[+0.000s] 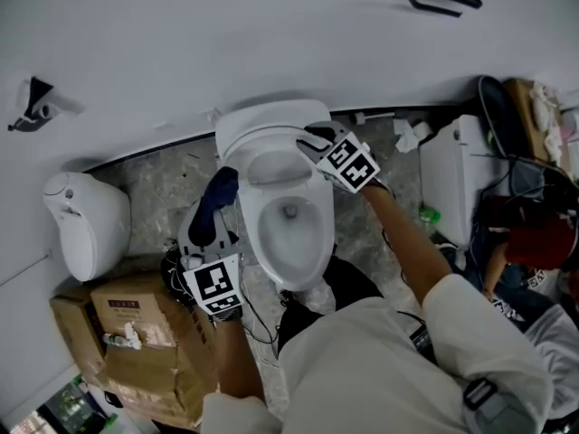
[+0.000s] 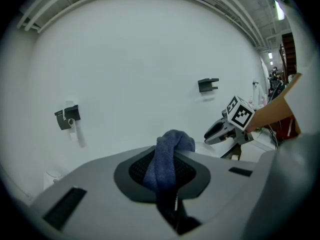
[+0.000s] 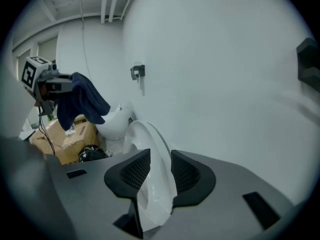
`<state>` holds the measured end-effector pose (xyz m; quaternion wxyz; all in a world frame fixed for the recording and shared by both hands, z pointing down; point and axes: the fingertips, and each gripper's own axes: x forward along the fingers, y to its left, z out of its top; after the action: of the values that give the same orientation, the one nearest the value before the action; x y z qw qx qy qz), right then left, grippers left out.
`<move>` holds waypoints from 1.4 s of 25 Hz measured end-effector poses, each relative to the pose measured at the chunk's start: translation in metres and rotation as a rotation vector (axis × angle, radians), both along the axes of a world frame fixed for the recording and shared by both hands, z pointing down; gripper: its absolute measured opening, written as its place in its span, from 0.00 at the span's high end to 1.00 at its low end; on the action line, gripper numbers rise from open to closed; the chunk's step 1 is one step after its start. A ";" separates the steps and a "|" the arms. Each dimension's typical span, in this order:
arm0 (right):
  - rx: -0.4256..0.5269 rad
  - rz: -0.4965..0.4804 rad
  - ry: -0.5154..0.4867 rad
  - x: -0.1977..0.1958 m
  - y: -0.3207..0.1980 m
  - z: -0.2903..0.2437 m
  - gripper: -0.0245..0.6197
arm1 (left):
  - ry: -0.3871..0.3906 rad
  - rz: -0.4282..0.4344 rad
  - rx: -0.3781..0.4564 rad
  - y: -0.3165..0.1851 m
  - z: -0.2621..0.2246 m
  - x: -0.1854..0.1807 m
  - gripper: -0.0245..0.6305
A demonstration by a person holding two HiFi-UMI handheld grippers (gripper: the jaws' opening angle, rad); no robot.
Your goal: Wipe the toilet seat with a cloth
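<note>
My left hand-held gripper (image 2: pixel 168 170) is clenched on the blue cloth (image 1: pixel 220 193), which hangs in the air just beside the toilet (image 1: pixel 312 242) bowl, on its left. My right hand-held gripper (image 3: pixel 155 173) stands released - jaws apart - with the edge of the raised white lid (image 3: pixel 150 139) between them.

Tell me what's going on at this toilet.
A person stands over the toilet with a gripper in each hand. The left gripper is shut on a blue cloth and holds it beside the bowl, off the toilet. The right gripper is at the raised lid, whose edge stands between its open jaws. No wiping is under way yet.
</note>
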<state>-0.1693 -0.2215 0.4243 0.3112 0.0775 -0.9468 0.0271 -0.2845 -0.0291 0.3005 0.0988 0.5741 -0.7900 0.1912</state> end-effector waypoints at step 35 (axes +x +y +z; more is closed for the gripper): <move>0.115 0.109 0.136 0.050 0.115 0.016 0.73 | 0.130 0.155 0.063 0.107 0.003 0.020 0.91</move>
<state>-0.1195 -0.1069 0.4401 0.3677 0.1483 -0.9179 -0.0159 -0.2649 0.0783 0.3031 0.1169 0.6474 -0.7408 0.1356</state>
